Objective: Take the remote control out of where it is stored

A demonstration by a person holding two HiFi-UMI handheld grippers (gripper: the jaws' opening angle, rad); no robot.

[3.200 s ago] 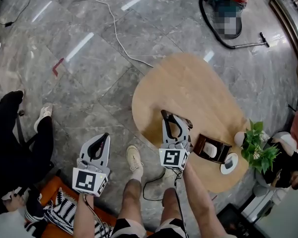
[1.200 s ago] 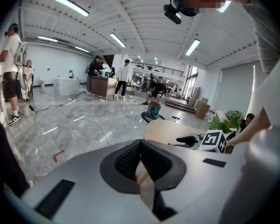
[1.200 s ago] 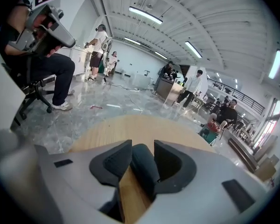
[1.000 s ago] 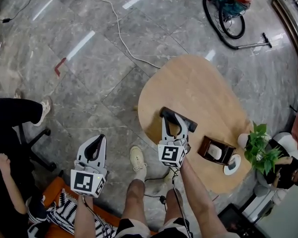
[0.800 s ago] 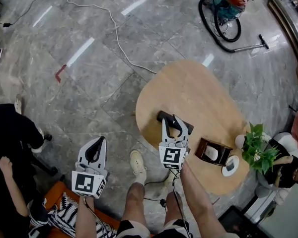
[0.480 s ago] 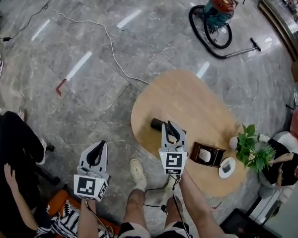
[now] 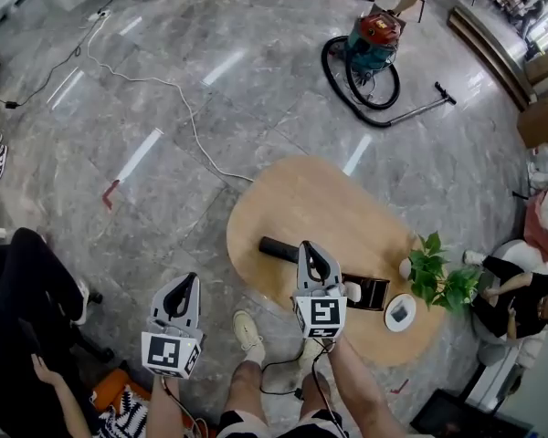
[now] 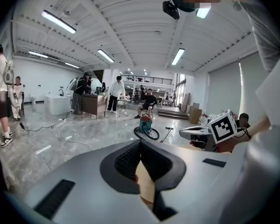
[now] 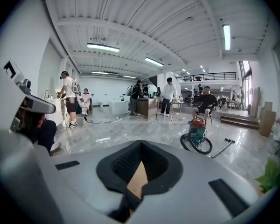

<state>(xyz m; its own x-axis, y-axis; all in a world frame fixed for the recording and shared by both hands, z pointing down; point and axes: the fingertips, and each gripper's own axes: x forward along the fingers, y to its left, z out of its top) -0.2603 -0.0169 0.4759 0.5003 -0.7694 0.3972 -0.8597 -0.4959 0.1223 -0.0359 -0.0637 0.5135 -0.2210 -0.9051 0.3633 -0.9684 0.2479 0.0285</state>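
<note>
The remote control [image 7: 276,249], a long black bar, lies flat on the wooden tabletop [image 7: 297,194], out of the brown holder [image 7: 373,292] and just to the left of it in the head view. The right claw [image 7: 307,245] hangs above the gap between the remote and the holder. It has just been closing and its jaws now meet at the tips with nothing between them, as the right gripper view shows [image 9: 140,145]. The left claw [image 7: 188,279] is well to the holder's left, off the tabletop and over the grey floor. It is also drawn narrow to a close and empty [image 8: 140,143]. On the holder's far side stand a small green plant [image 7: 436,276] and a white dish [image 7: 400,312]. Well beyond the holder a vacuum cleaner [image 7: 370,39] sits on the floor.
</note>
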